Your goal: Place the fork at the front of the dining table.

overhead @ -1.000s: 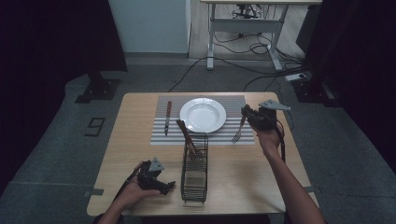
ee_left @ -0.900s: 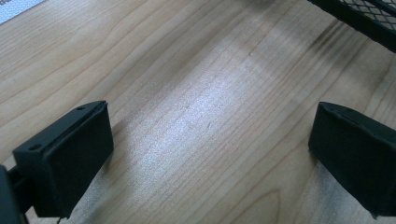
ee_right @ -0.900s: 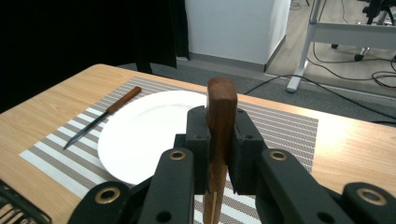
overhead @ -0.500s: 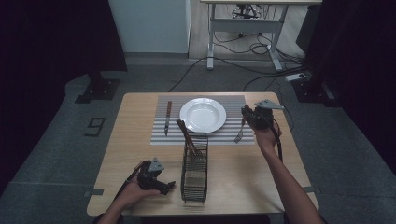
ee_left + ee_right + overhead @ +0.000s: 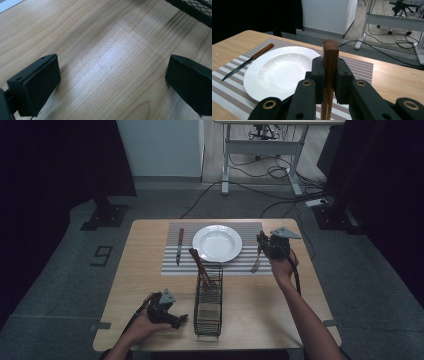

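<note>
Wooden table (image 5: 150, 265) carries a striped mat (image 5: 170, 262) with a knife (image 5: 179, 245) at nine o'clock of the white plate (image 5: 217, 243). At seven o'clock, beside the wire basket (image 5: 208, 300), the left gripper (image 5: 172, 317) rests with jaws apart over bare wood. At three o'clock of the plate, the right gripper (image 5: 261, 242) clamps a wooden-handled fork (image 5: 257, 262), its prongs on the mat's edge.

Wooden table (image 5: 280, 312) — striped placemat (image 5: 172, 267), wire basket (image 5: 208, 307) on it

This looks like a lab or office room staged for recording: a lone wooden table (image 5: 150, 285) stands on grey carpet (image 5: 65, 285), black curtains (image 5: 55, 160) hang at both sides, cables (image 5: 260, 167) sprawl beneath a height-adjustable desk (image 5: 260, 140), and a floor marker (image 5: 101, 255) reads nine.
</note>
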### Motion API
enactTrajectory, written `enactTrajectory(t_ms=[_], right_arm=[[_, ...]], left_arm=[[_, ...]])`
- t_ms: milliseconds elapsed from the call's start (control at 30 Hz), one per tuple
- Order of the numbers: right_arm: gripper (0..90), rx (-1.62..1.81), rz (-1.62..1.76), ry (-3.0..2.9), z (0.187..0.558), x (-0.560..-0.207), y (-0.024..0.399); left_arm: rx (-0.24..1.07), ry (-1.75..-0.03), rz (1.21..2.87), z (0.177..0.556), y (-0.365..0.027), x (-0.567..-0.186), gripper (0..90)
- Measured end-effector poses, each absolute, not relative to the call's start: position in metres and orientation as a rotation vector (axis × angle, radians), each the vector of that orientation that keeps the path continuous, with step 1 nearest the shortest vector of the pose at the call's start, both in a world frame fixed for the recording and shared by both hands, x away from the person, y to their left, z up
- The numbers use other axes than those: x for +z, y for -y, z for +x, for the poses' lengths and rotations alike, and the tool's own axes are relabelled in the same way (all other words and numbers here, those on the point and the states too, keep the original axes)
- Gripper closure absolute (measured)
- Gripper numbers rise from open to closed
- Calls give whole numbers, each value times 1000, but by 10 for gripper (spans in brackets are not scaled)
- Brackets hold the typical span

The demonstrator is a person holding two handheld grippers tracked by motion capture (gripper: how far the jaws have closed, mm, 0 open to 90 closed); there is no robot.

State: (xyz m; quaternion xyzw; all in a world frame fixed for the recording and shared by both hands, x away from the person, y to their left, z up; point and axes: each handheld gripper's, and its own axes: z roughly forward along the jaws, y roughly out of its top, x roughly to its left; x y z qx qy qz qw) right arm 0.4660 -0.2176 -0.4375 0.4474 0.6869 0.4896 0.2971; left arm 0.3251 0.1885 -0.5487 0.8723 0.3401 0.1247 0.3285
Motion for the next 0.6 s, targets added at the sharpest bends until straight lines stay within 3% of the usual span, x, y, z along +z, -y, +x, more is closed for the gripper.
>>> enactTrajectory(t_ms=[600], right_arm=[[790,1316,1221,-1851,471,-445,215]], left_arm=[[326,-889,2283,325,-188,-549,0]])
